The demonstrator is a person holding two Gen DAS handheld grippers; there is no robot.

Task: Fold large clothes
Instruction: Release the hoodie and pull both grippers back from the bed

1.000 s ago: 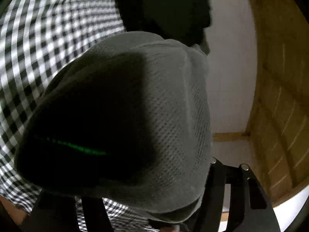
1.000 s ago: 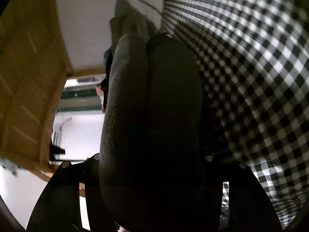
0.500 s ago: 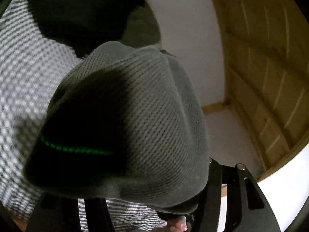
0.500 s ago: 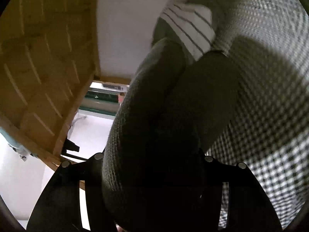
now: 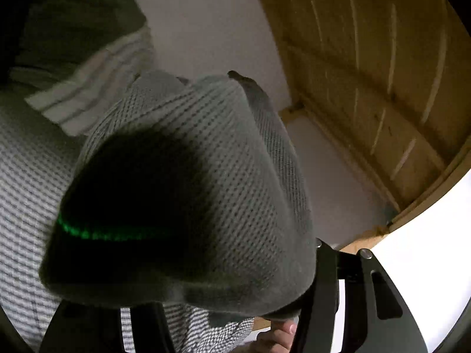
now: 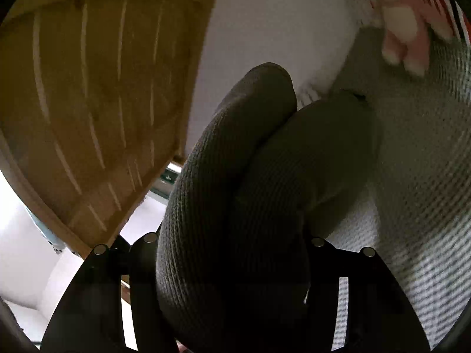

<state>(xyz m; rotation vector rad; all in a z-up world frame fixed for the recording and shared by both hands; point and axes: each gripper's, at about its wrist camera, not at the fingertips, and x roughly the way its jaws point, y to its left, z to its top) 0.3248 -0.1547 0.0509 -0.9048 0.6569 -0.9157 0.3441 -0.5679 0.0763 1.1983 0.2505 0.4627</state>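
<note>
A grey mesh-knit garment (image 5: 206,182) bulges over my left gripper (image 5: 223,309) and hides its fingertips; a thin green line crosses its shadowed fold. The left gripper is shut on it. In the right wrist view the same grey garment (image 6: 235,206) rises in two thick folds out of my right gripper (image 6: 232,309), which is shut on it. Both hold the cloth above a black-and-white checked bedsheet (image 5: 26,176), which also shows in the right wrist view (image 6: 426,176).
A white cloth with grey stripes (image 5: 94,82) and a dark garment (image 5: 73,23) lie on the sheet. A pink and white plush toy (image 6: 406,29) lies at the far right. Wooden slats (image 5: 368,73) and a white wall (image 5: 206,14) stand behind.
Both grippers have swung upward with the garment: the checked sheet has slid off to the side and more wooden slats and wall show. The plush toy has come into the right view.
</note>
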